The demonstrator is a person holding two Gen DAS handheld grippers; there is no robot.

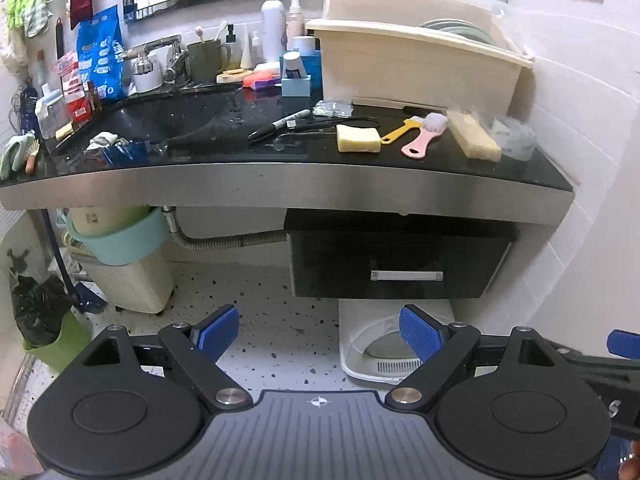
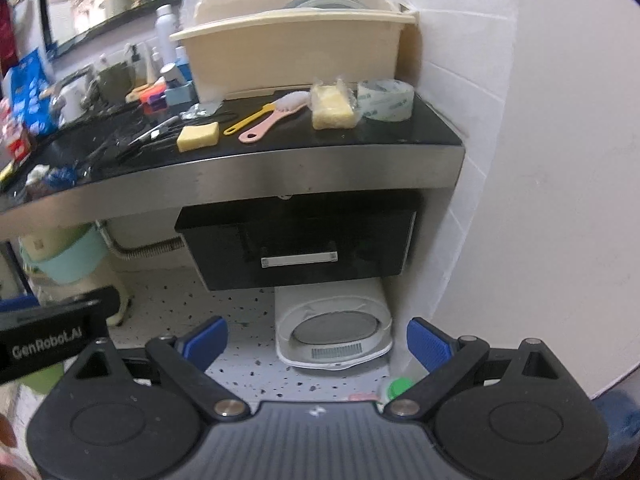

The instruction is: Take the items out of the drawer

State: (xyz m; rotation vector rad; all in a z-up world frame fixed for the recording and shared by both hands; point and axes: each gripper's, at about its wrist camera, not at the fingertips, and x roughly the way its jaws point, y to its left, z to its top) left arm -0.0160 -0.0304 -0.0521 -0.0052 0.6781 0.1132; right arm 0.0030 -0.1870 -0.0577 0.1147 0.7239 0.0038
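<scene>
Drawer: the black drawer (image 2: pixel 298 246) is sitting shut under the counter (image 2: pixel 256 178), straight ahead of and above the right claw (image 2: pixel 316 344); from the left claw (image 1: pixel 318 334) it is lying ahead and off to the right.
Handle: a pale bar handle (image 2: pixel 299 259) is running level across the drawer front, well apart from both claws.
Claws: both are standing wide open and holding nothing, hanging low over the speckled floor (image 1: pixel 276 320).
Stage: a shut drawer is fitting both a time before it is pulled and a time after it is closed again; the sponge (image 1: pixel 357 138), brushes (image 1: pixel 424 136) and tape roll (image 2: pixel 385 100) lying on the counter may or may not be its contents.
Doing it well: any grip on the handle is needing fingers closing squarely on the bar's middle and a straight, level pull.
Inside: nothing is showing, and the right view is slightly blurred.
</scene>
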